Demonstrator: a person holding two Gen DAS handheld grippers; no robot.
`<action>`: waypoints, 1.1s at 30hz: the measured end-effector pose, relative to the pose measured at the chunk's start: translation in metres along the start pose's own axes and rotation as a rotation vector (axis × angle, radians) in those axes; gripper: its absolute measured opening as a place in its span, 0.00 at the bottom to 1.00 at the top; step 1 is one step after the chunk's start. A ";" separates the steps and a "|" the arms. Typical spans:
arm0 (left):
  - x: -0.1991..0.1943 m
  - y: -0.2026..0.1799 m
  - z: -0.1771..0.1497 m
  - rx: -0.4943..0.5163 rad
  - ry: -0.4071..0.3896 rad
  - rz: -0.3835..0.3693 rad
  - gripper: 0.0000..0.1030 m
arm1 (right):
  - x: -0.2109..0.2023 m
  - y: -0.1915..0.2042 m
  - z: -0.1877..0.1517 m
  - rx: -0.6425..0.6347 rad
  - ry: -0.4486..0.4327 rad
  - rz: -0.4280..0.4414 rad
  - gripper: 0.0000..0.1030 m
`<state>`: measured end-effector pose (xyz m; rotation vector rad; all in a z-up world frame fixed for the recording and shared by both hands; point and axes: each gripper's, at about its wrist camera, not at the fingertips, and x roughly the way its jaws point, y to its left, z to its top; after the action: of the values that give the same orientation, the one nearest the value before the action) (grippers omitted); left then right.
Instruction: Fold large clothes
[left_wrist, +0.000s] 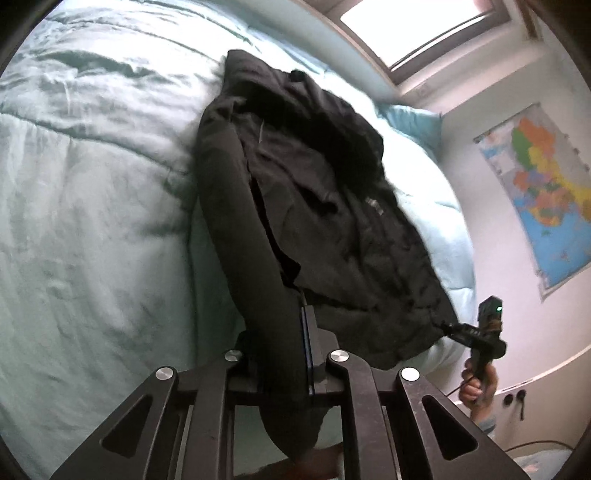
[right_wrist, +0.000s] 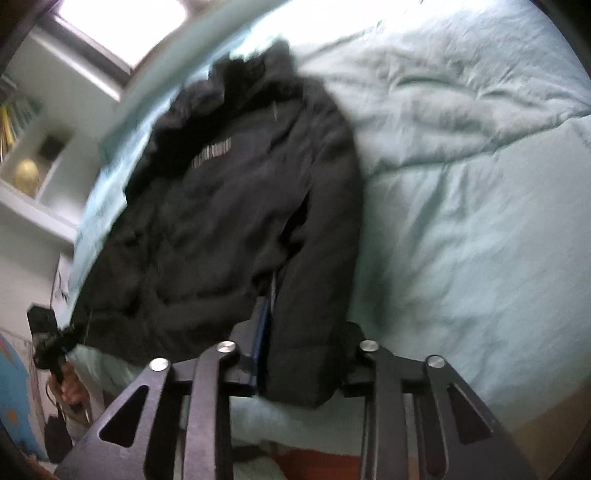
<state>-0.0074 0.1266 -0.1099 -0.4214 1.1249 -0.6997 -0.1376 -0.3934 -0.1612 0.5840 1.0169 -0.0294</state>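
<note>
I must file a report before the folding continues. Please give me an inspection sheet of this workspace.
Surface: bed with a pale green duvet, wrinkled.
Job's things: black jacket lying on the duvet, hood end away from the grippers.
Clutter: nothing seen on the bed besides a blue pillow.
Grippers: left gripper shut on a jacket sleeve; right gripper shut on the other sleeve.
Cables: a thin cable hangs below the right gripper's handle.
Surroundings: window, wall map, shelf with a yellowish round object.
</note>
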 end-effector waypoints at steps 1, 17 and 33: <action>0.001 0.002 -0.001 -0.014 -0.005 -0.002 0.12 | 0.001 0.002 -0.001 -0.008 -0.007 -0.013 0.36; -0.049 -0.050 0.115 0.044 -0.257 -0.099 0.10 | -0.064 0.063 0.100 -0.118 -0.290 -0.020 0.21; 0.013 -0.053 0.278 0.005 -0.273 -0.038 0.11 | -0.050 0.097 0.259 -0.127 -0.317 0.036 0.21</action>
<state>0.2361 0.0696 0.0220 -0.5187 0.8589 -0.6558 0.0683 -0.4460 0.0227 0.4643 0.6946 -0.0244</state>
